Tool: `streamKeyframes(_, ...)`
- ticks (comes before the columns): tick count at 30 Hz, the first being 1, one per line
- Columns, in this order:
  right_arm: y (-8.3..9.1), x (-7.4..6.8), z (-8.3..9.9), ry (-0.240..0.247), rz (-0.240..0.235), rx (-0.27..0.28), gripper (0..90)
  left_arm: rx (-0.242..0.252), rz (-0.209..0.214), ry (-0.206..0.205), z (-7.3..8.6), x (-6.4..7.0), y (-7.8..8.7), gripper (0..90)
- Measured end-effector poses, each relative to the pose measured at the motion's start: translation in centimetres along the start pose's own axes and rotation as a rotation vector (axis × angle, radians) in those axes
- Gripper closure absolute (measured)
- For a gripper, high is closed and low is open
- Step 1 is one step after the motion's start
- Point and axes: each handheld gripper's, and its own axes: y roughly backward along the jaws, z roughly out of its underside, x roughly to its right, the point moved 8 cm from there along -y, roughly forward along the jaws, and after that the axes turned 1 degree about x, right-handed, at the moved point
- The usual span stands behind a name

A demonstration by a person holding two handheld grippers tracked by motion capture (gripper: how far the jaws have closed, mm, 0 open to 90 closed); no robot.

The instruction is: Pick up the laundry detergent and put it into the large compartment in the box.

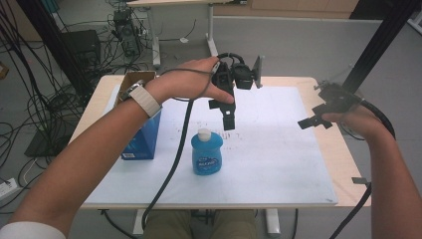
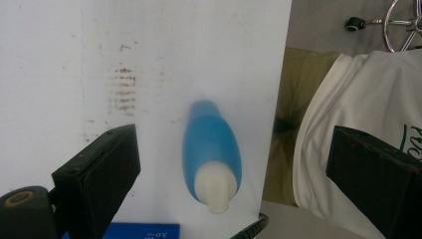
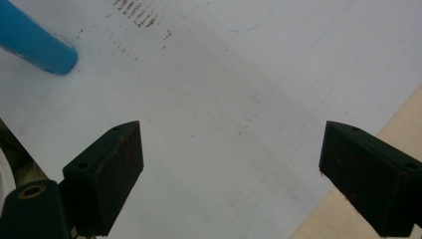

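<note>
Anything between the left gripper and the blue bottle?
Nothing visible. The left gripper hangs open above the upright blue bottle, whose white cap shows bare between the jaws. The blue box stands off to the side.

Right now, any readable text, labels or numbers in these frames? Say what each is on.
Blue bottle: label has white lettering, too blurred to read.
Blue box: white label near its bottom edge, too small to read; in the left gripper view its print looks like "5.0", upside down, uncertain.
White shirt: green script, cut off, unreadable.
</note>
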Motion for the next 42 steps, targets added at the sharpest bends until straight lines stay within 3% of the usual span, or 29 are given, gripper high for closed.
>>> streamKeyframes(42,0.10,-0.60,-0.38,0.011,0.000,0.005,10.3,-0.008,-0.020,0.010,0.89,0.88,0.38,7.1)
